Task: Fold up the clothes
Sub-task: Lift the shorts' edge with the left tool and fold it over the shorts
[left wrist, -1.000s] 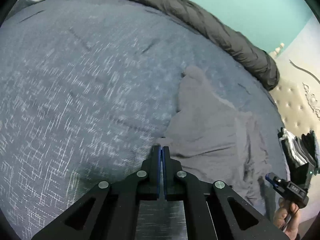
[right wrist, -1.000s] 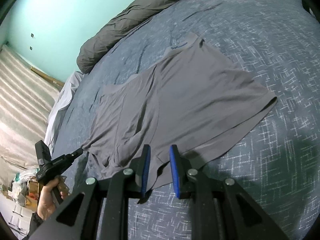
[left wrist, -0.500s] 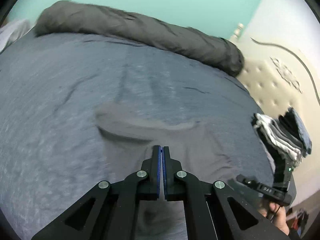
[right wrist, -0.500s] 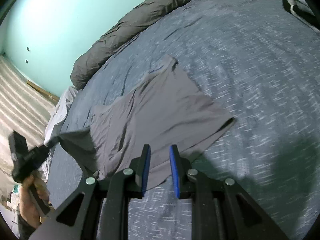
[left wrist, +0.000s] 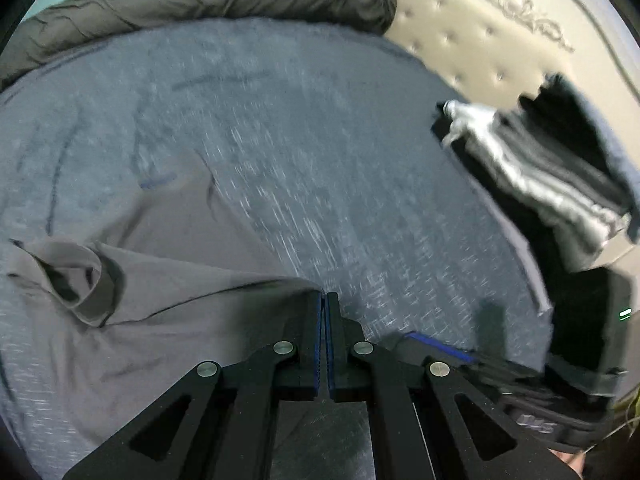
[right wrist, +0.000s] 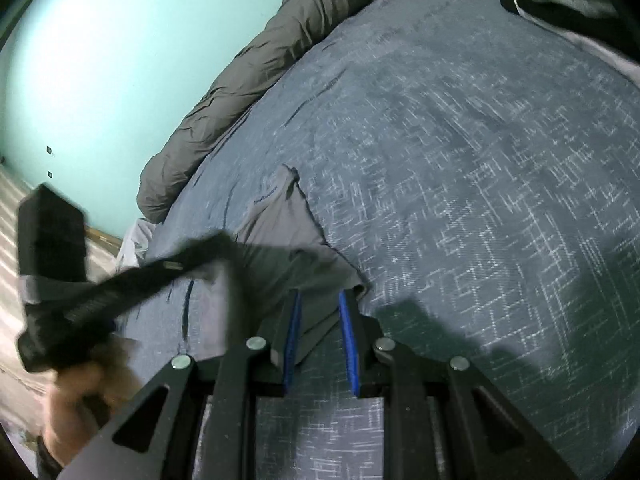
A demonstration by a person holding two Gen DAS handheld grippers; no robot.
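A grey T-shirt (left wrist: 180,280) lies on the blue-grey bedspread (left wrist: 320,140), half folded over itself, with a sleeve curled at the left. My left gripper (left wrist: 324,300) is shut on the shirt's edge and holds it just over the bed, blurred by motion. In the right wrist view the same left gripper (right wrist: 228,240) crosses above the shirt (right wrist: 280,216), gripped by a hand (right wrist: 80,400). My right gripper (right wrist: 320,308) stands open low over the bed, and the shirt's hem corner lies loose between its blue pads. One right finger (left wrist: 440,346) shows close beside the left gripper.
A stack of folded clothes (left wrist: 560,184) sits at the bed's right end by the tufted beige headboard (left wrist: 480,40). A dark grey rolled duvet (right wrist: 260,72) runs along the far edge against the teal wall (right wrist: 120,40). Bare bedspread (right wrist: 480,200) stretches to the right of the shirt.
My left gripper has swept far across towards the right gripper, carrying the shirt's edge with it, so the spread shirt now looks narrower and doubled over. My right gripper shifted a little, jaws unchanged.
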